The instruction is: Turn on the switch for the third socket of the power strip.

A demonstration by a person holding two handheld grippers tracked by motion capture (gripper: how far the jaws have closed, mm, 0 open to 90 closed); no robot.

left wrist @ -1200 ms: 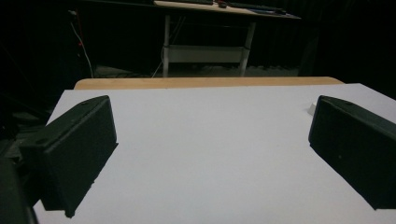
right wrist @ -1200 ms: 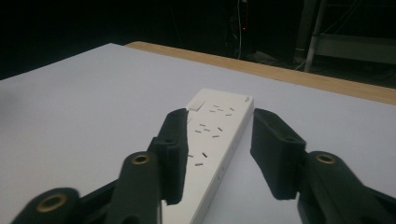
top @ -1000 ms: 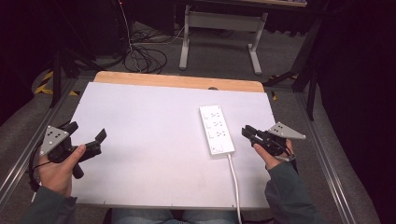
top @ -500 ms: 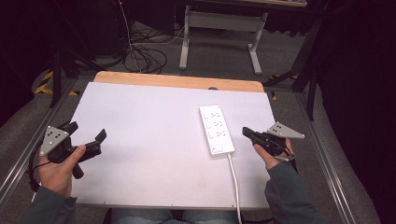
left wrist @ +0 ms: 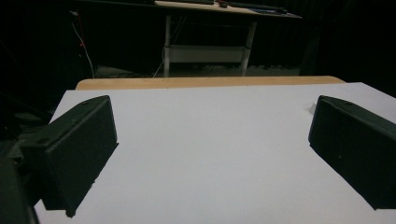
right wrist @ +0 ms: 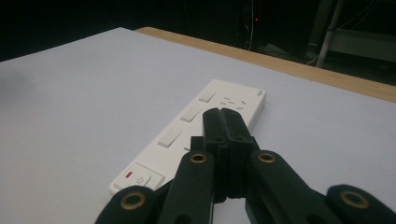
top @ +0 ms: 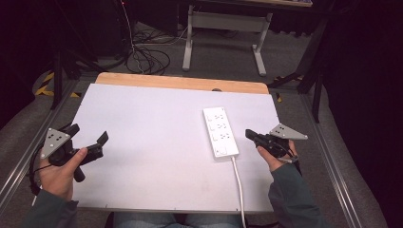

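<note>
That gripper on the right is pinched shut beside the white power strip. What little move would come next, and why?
Probably a short push of the right gripper toward the power strip. Its jaws are shut on nothing, their tips close to the strip's near side and pointing at it, which suits pressing one of its switches. The left gripper waits open, far across the table.

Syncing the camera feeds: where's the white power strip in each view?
High view: power strip right of centre on the white table, just left of the right gripper.
Left gripper view: not in it.
Right gripper view: power strip centre, behind the gripper's closed jaws.
Shared landmark: the table's wooden far edge.
</note>
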